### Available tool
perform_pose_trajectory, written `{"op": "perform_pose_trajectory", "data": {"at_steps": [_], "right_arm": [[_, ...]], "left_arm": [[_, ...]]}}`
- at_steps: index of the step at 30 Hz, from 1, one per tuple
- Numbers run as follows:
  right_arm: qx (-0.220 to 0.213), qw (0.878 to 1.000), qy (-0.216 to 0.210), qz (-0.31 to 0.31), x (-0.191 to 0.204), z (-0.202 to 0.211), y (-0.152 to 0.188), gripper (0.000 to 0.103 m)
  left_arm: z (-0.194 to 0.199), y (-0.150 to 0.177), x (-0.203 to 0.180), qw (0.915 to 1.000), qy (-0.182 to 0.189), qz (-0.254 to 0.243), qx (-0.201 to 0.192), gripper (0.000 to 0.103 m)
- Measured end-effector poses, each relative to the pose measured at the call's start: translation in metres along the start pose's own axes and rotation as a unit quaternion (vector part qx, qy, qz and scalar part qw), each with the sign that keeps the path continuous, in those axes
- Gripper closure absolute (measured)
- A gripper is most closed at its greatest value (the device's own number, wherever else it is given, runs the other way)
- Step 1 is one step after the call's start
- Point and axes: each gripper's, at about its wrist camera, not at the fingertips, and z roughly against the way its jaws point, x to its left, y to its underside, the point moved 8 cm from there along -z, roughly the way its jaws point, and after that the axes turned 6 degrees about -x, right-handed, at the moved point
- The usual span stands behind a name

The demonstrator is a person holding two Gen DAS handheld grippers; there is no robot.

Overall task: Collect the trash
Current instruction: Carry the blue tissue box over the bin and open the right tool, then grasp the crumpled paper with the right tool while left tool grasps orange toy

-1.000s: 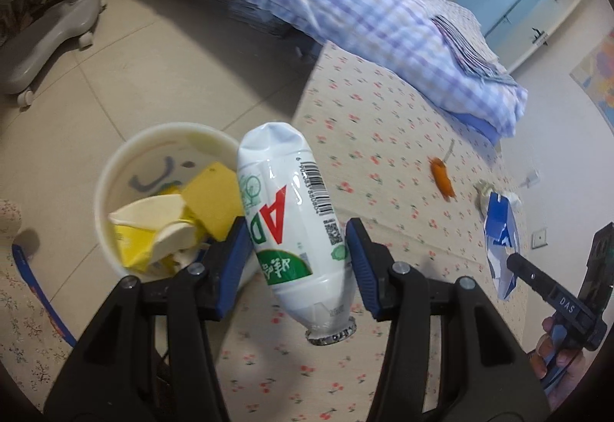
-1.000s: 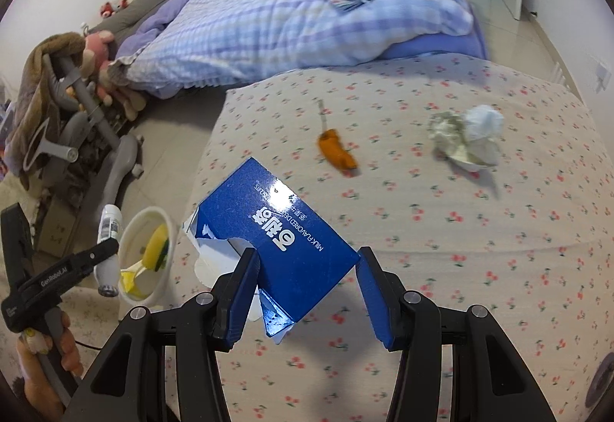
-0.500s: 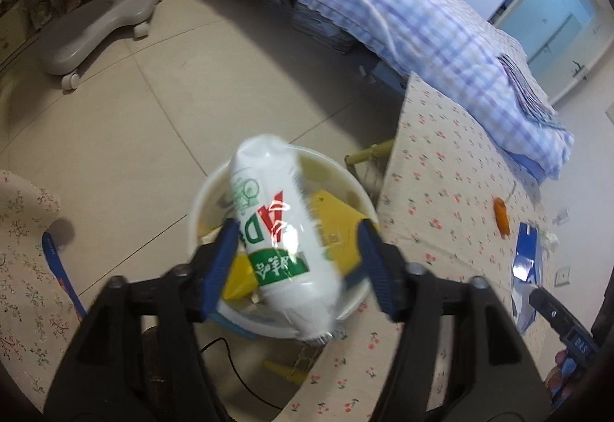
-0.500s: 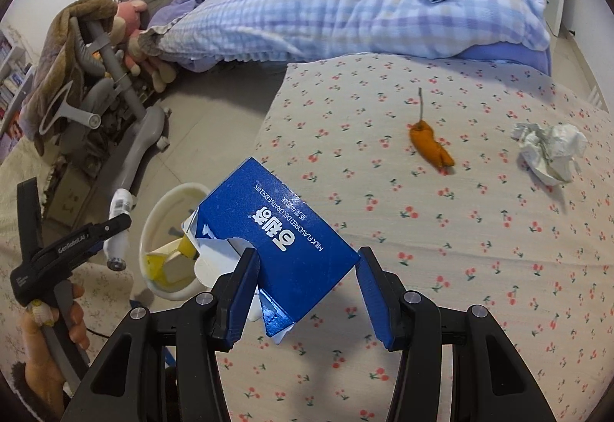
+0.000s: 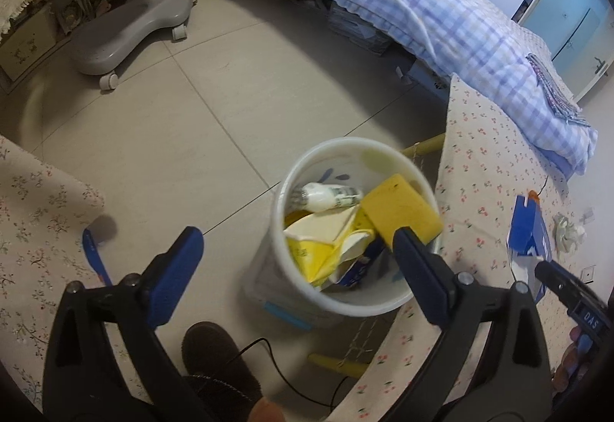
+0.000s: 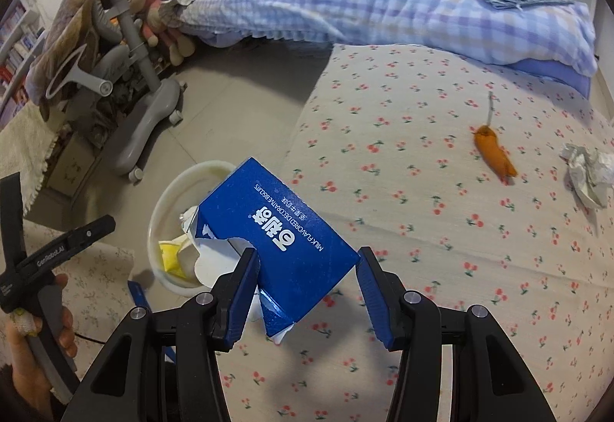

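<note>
Left gripper (image 5: pixel 295 249): fingers spread wide, empty, poised above the white bin (image 5: pixel 307 303). The milk bottle (image 5: pixel 326 196) it held a second ago now lies inside, beside the yellow sponge (image 5: pixel 399 211) and yellow carton (image 5: pixel 318 249); one item is thus collected.
Right gripper (image 6: pixel 307 287): fingers pinch the torn blue biscuit box (image 6: pixel 284 230), carried closer to the bin and likely next in.
Outstanding on the floral tabletop (image 6: pixel 422 230): orange scrap (image 6: pixel 495 153), crumpled paper (image 6: pixel 587 172).
</note>
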Motion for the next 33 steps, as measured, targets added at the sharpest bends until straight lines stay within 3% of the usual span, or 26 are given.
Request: {"op": "perform_pose_trajectory", "data": {"at_steps": [11, 14, 17, 33], "right_arm": [[0.014, 0.999, -0.021, 0.029, 0.057, -0.048, -0.006, 0.05], [0.014, 0.998, -0.046, 0.026, 0.073, -0.059, -0.007, 0.049], [0.013, 0.998, -0.067, 0.018, 0.082, -0.065, -0.008, 0.033], [-0.005, 1.0, -0.026, 0.014, 0.04, -0.035, -0.01, 0.031]], "left_arm": [[0.012, 0.005, 0.036, 0.9979, -0.054, -0.033, -0.013, 0.004], [0.012, 0.006, 0.041, 0.9968, -0.064, -0.045, -0.015, 0.004], [0.013, 0.008, 0.044, 0.9965, -0.065, -0.05, -0.013, 0.004], [0.017, 0.011, 0.013, 0.9961, -0.047, -0.074, -0.014, 0.004]]}}
